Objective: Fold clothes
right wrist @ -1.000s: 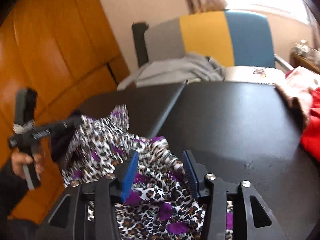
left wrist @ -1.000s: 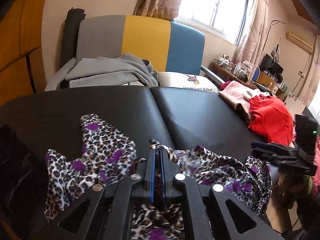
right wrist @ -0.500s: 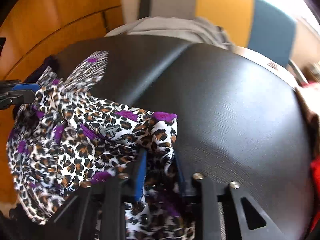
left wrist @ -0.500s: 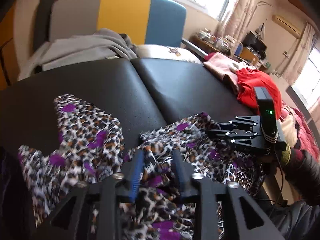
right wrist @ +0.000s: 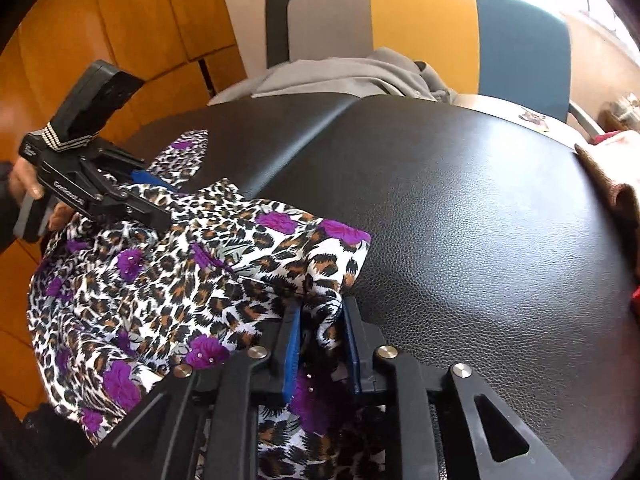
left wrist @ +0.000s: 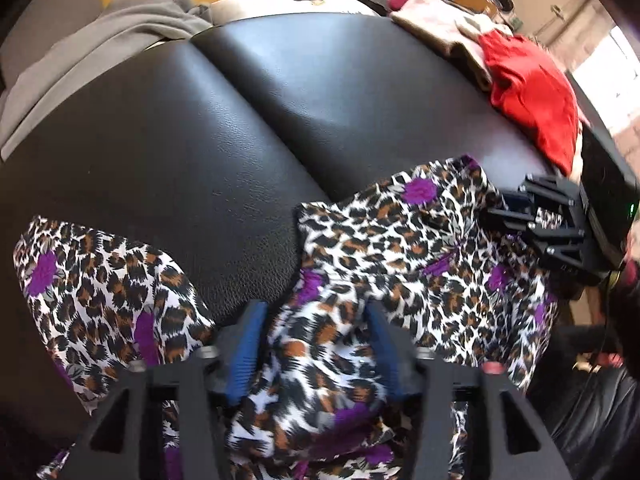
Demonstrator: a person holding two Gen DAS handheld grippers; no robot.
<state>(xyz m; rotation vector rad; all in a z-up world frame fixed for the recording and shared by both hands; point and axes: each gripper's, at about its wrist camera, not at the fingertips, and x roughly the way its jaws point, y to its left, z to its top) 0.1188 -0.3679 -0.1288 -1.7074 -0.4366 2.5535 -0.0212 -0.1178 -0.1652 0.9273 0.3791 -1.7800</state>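
The leopard-print cloth (left wrist: 420, 248) with purple flowers is lying bunched up at the near edge of the black padded table (left wrist: 248, 112). Part of it is hanging over the edge. One flap of it is lying flat off to the left side, apart from the big bunch.

The left gripper (left wrist: 316, 344) is sitting over the cloth with its blue pads (left wrist: 246, 350) spread wide. The cloth is puffing up between them, and nothing is being pinched. In the right wrist view a person's hand (right wrist: 24, 184) is holding this gripper by its handle.

The right gripper (right wrist: 320, 344) is at the right corner of the bunch. Its two blue pads are sitting close on both sides of a fold of the cloth. The pads are looking like they are squeezing that fold.

A red cloth (left wrist: 532, 96) is lying on the far right of the table, touching a pink cloth (left wrist: 436, 24). A gray sweater (right wrist: 352, 76) is draped on a chair (right wrist: 424, 28) behind the table. The chair back is gray, yellow and blue. An orange wooden wall (right wrist: 100, 40) is standing at the left.
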